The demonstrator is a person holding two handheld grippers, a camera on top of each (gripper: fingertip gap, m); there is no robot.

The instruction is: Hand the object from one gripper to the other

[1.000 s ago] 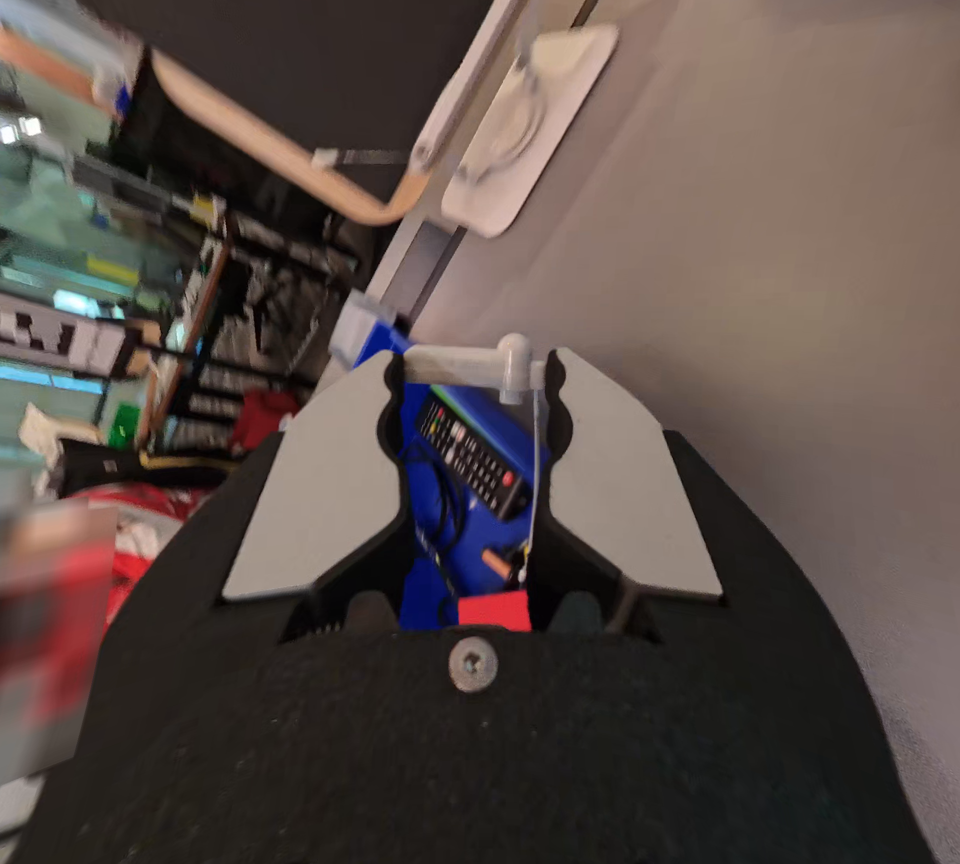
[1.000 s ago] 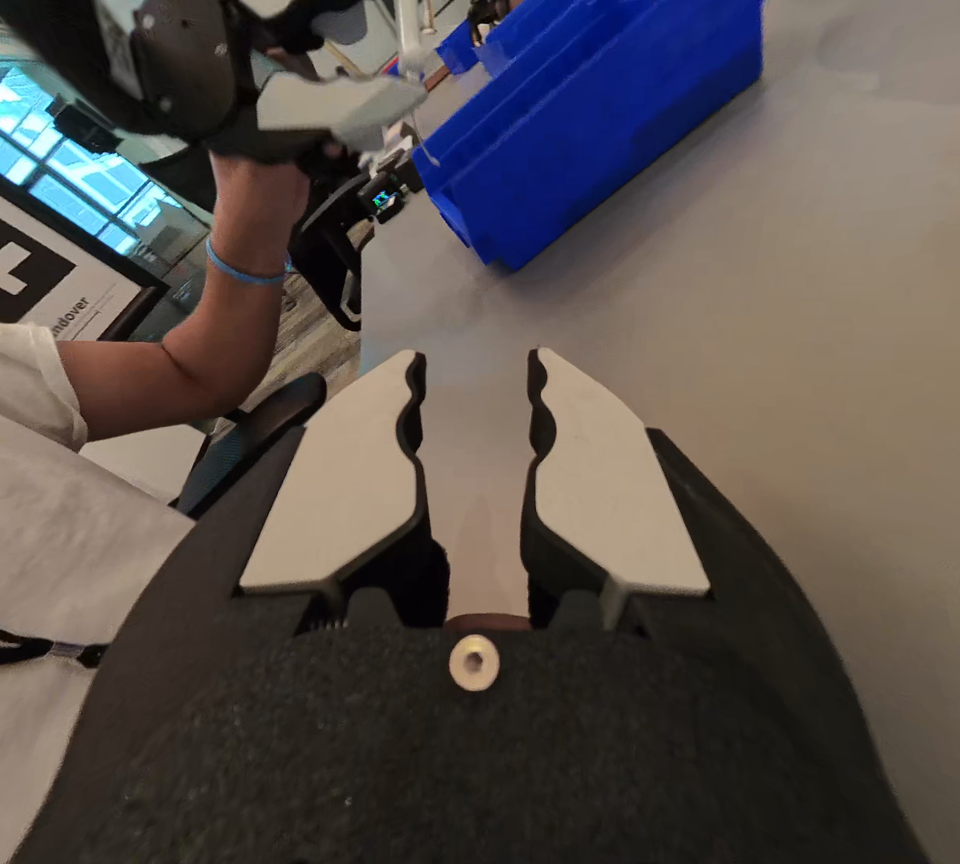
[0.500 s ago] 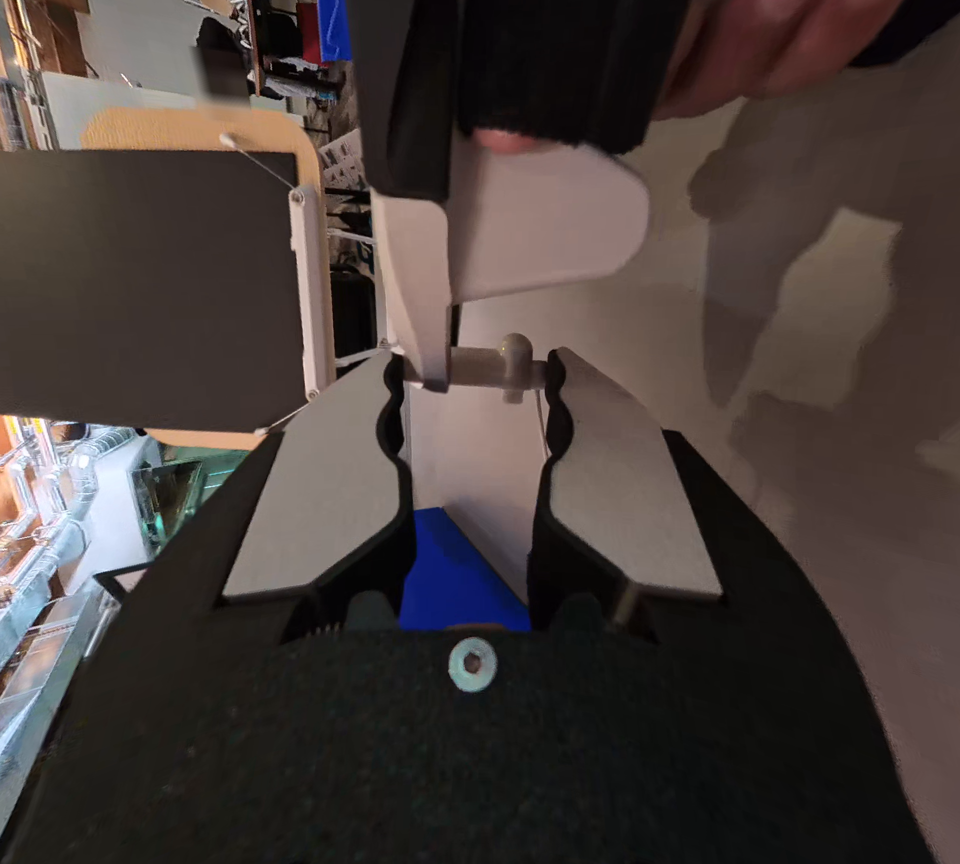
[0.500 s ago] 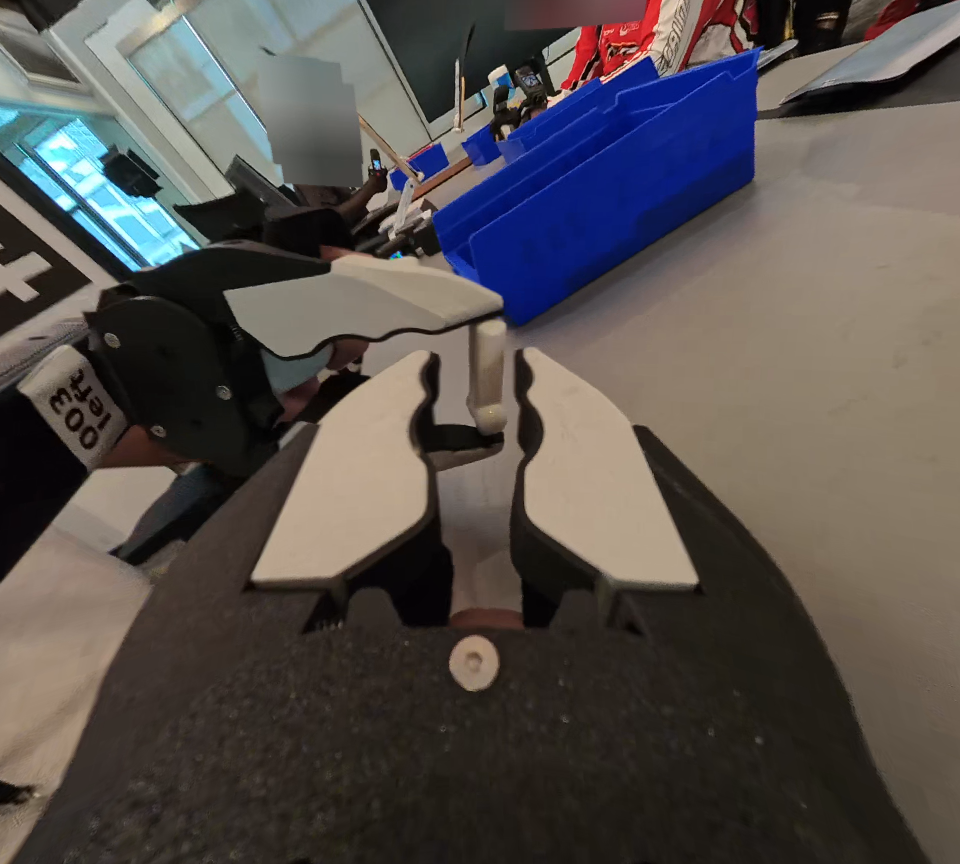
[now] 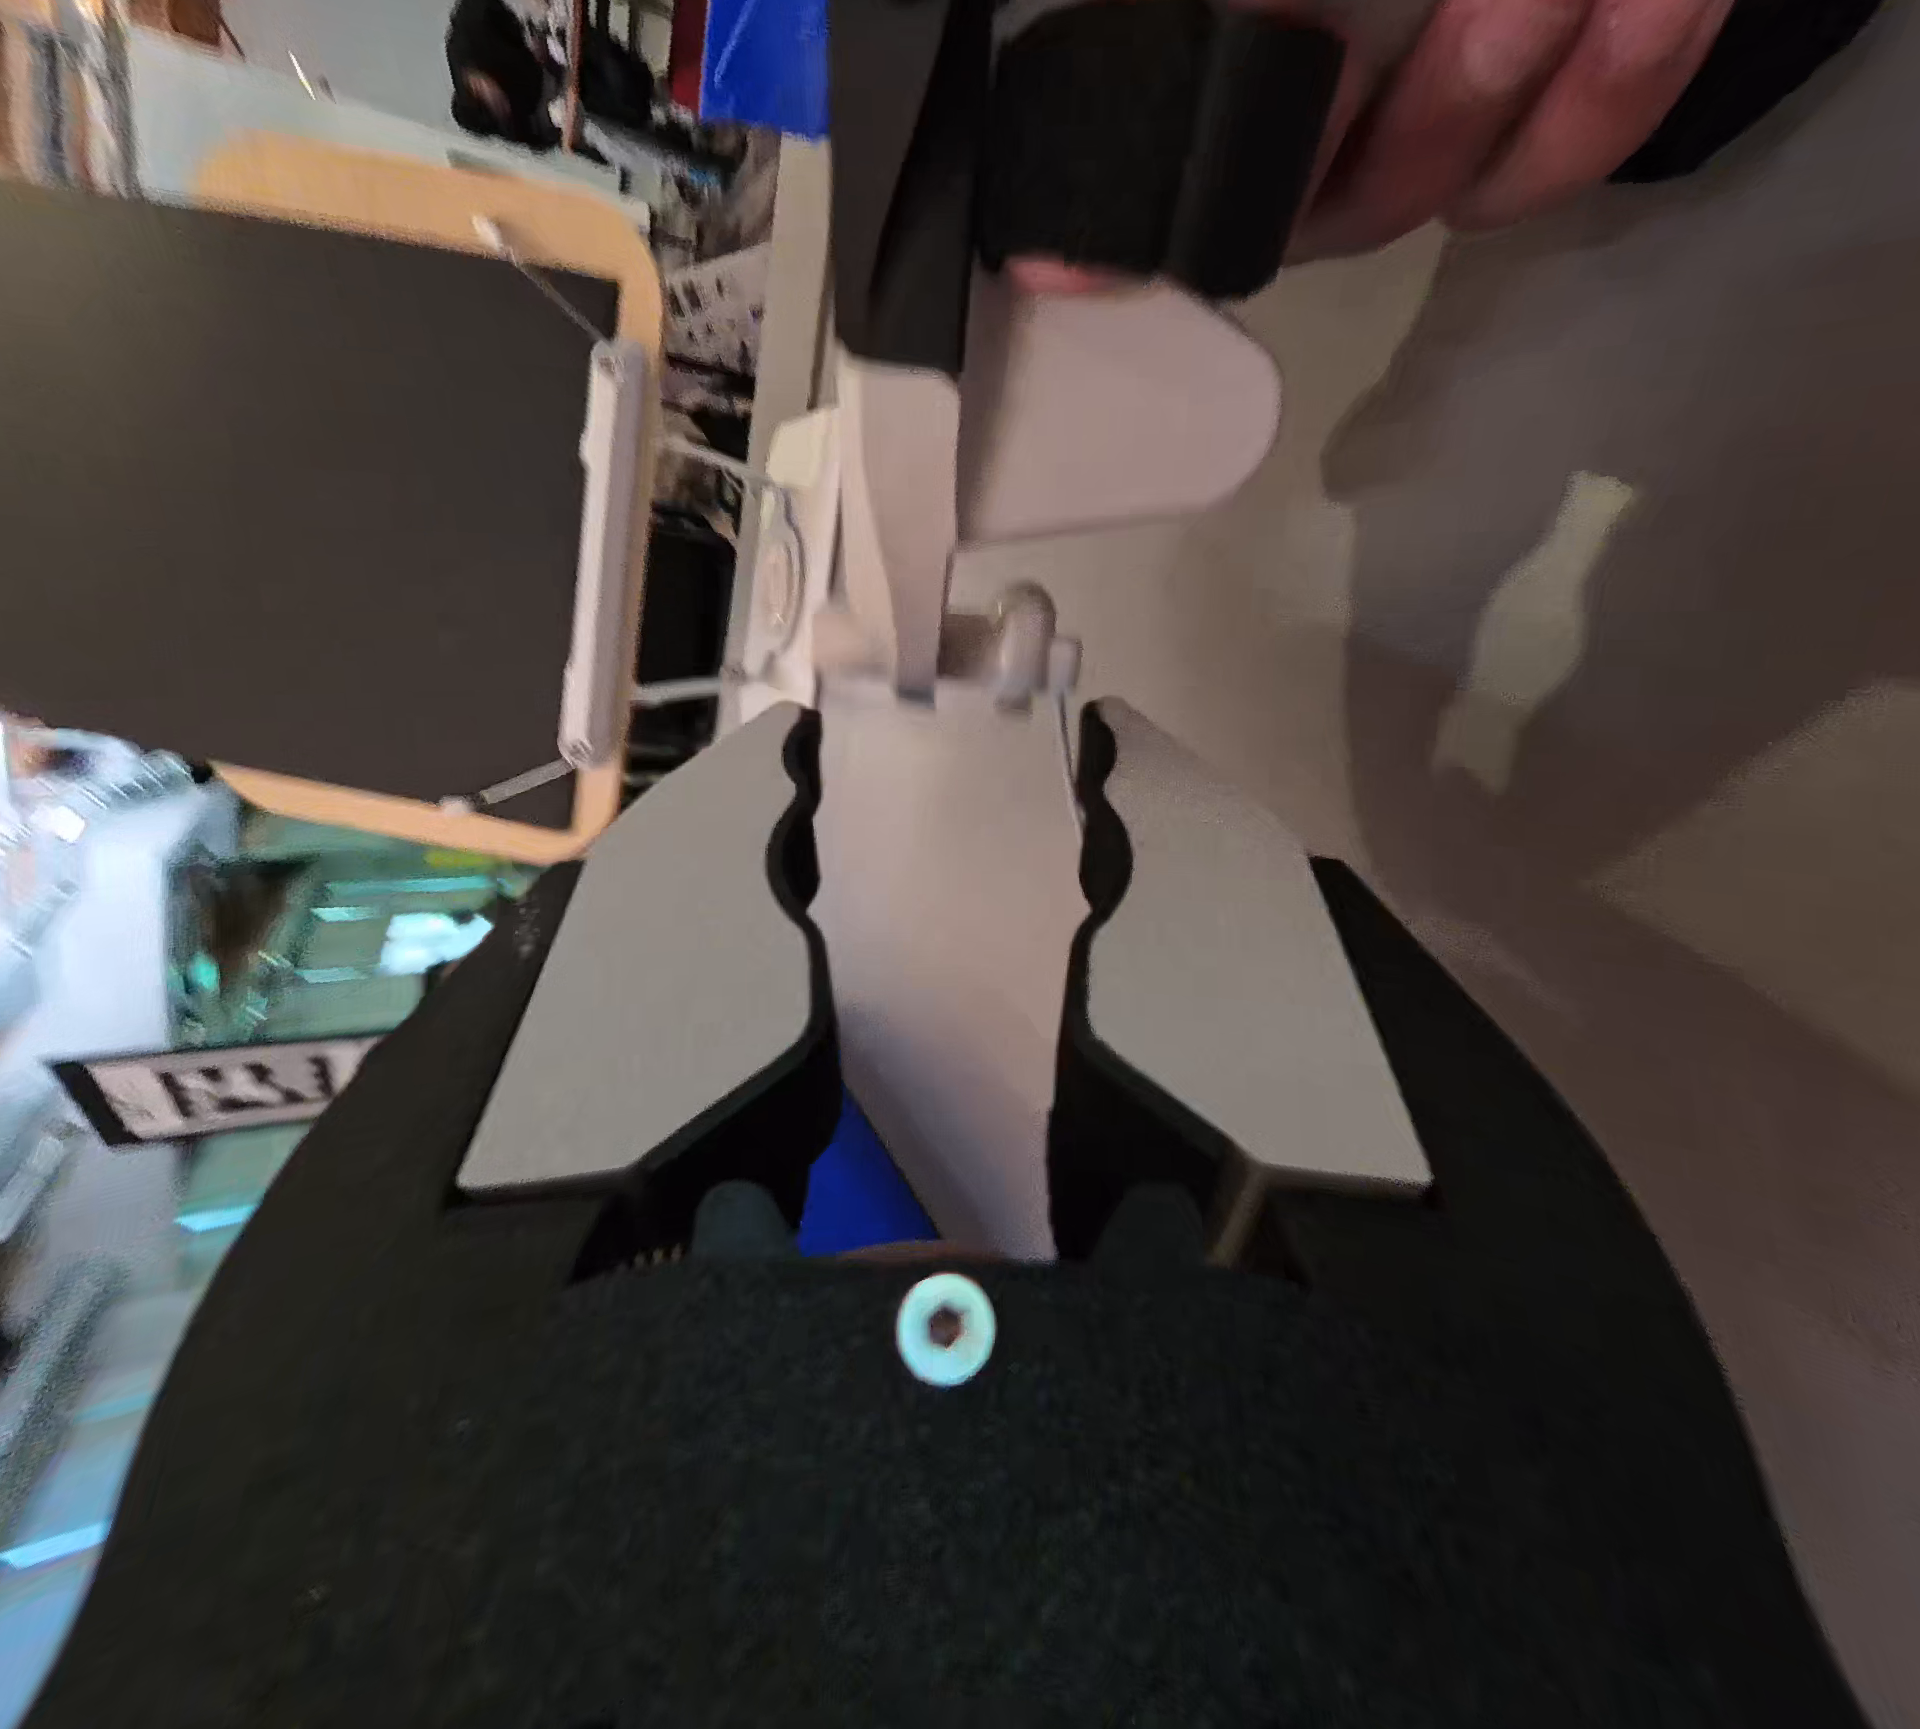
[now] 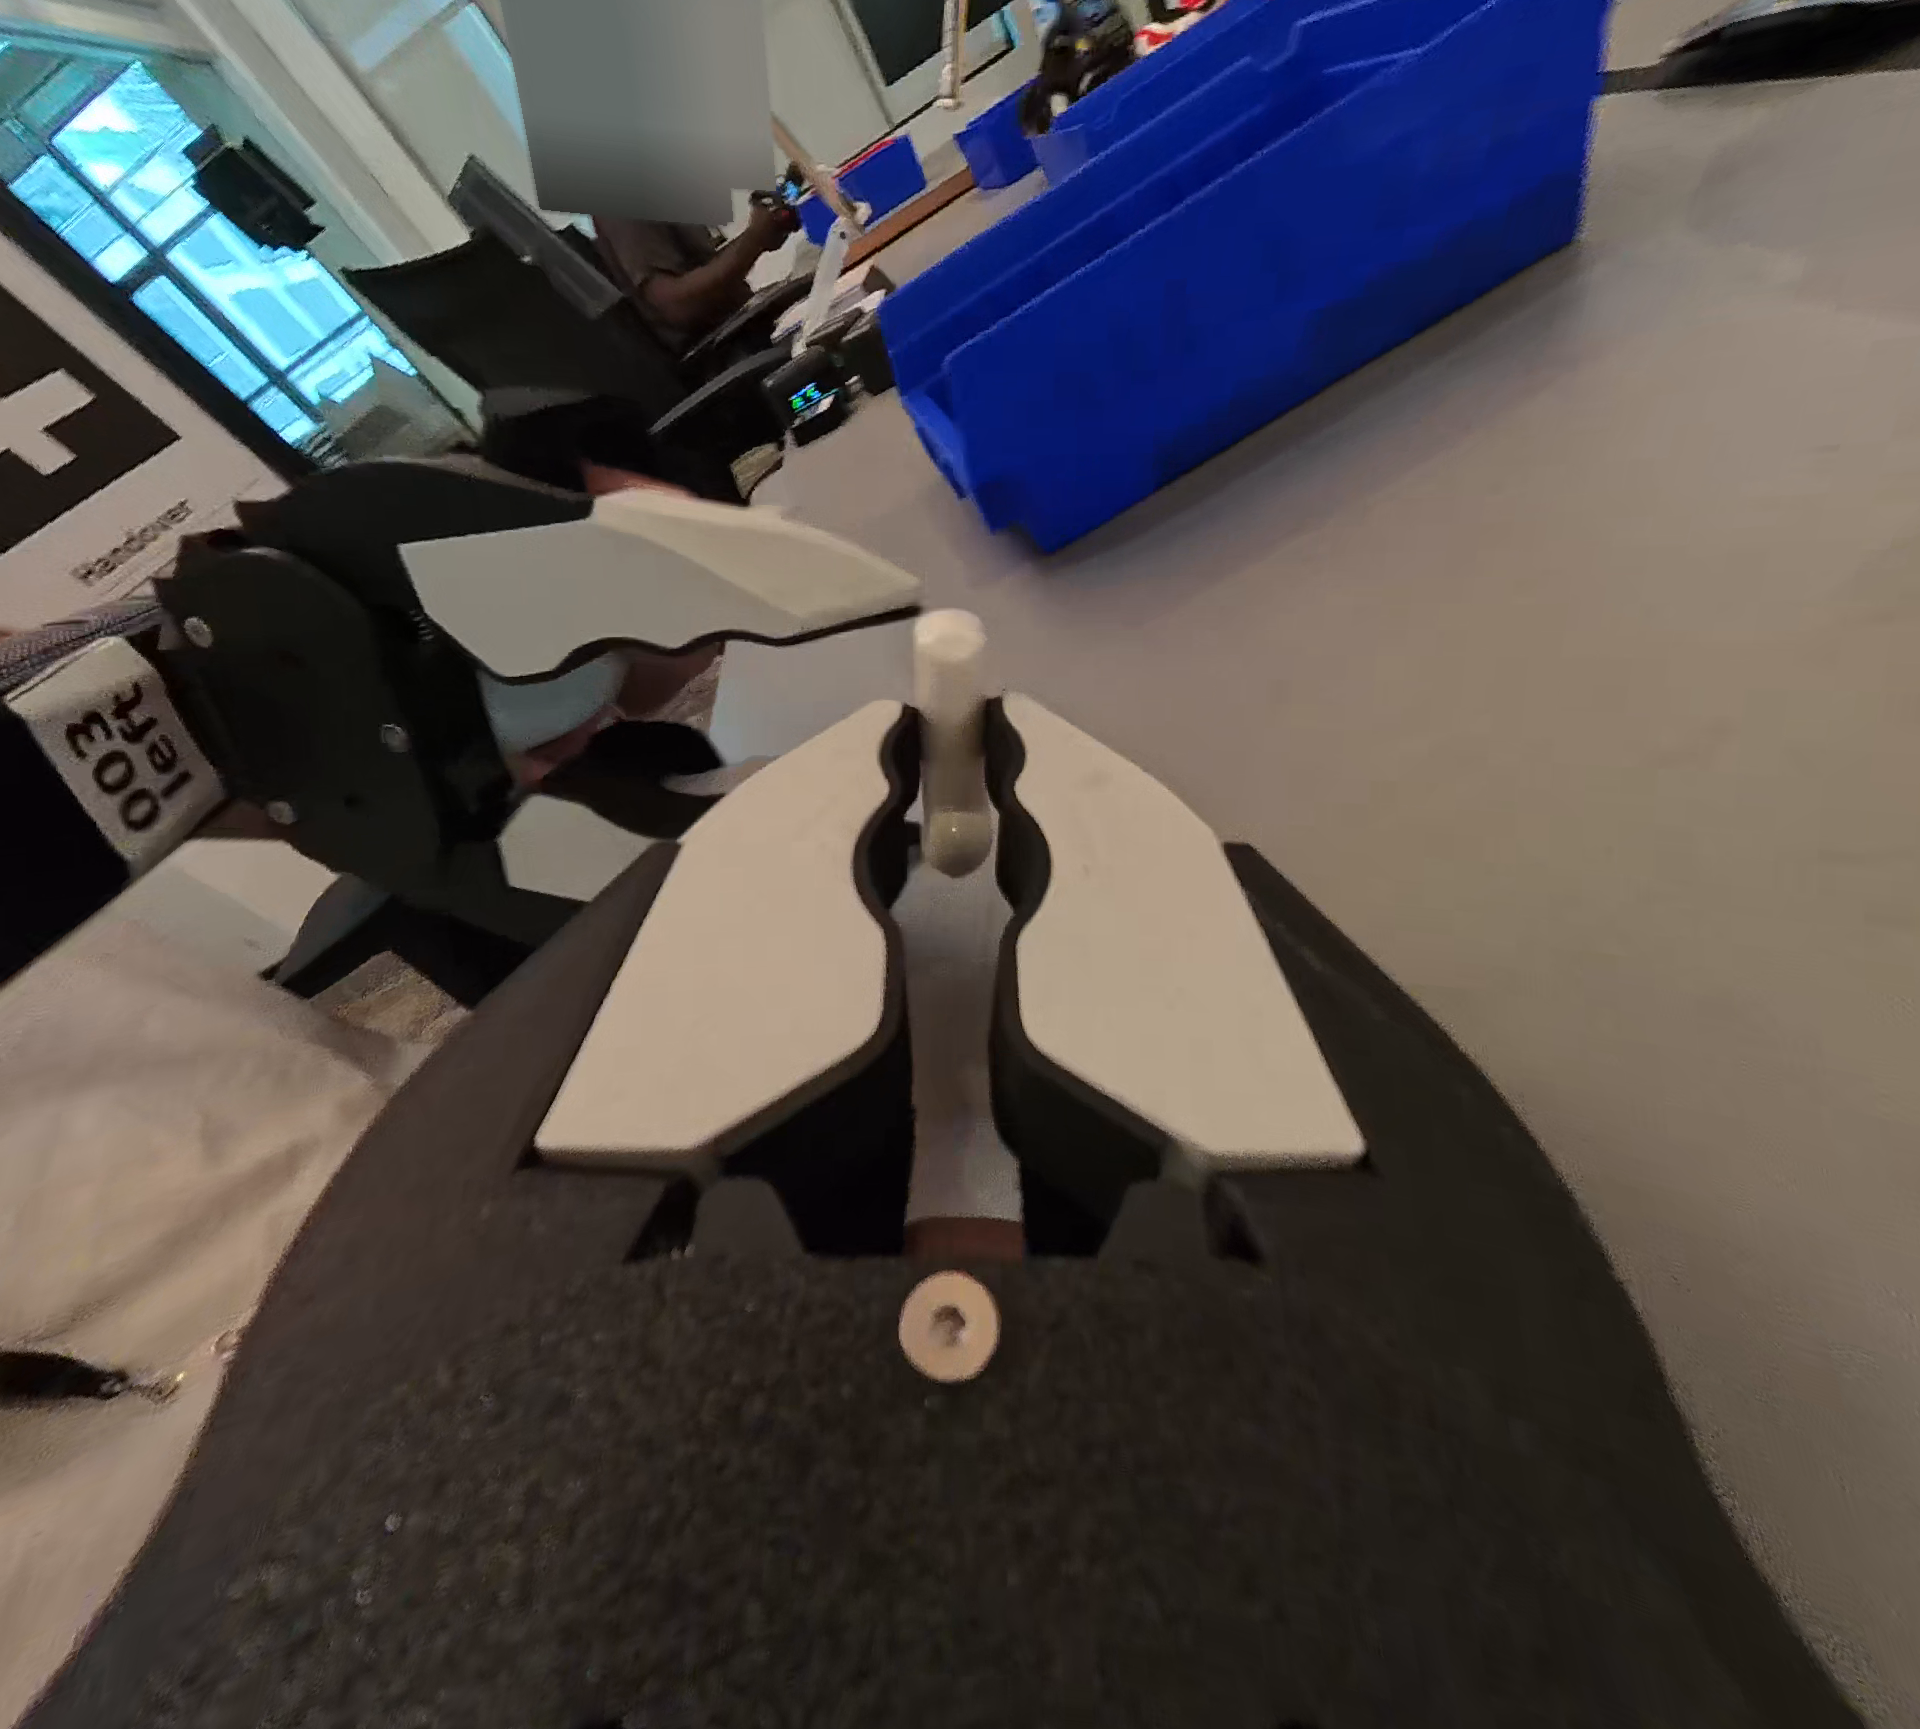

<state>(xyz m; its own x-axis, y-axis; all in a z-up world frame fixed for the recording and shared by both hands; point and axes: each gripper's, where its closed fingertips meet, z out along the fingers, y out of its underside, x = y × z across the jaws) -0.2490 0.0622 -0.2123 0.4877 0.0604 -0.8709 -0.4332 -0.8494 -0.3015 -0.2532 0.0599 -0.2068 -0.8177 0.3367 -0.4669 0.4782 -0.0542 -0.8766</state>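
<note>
Handover nearly done, by my read. My right claw pinches the small white plastic peg near its rounded end, upright between wavy grey pads. Left claw spread, empty (peg just beyond its tips). Next: draw the claws apart above the matte grey surface.

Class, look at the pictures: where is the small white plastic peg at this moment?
In the right wrist view, the small white plastic peg stands clamped between the right gripper fingertips, beside the open left gripper, above the grey table.
</note>
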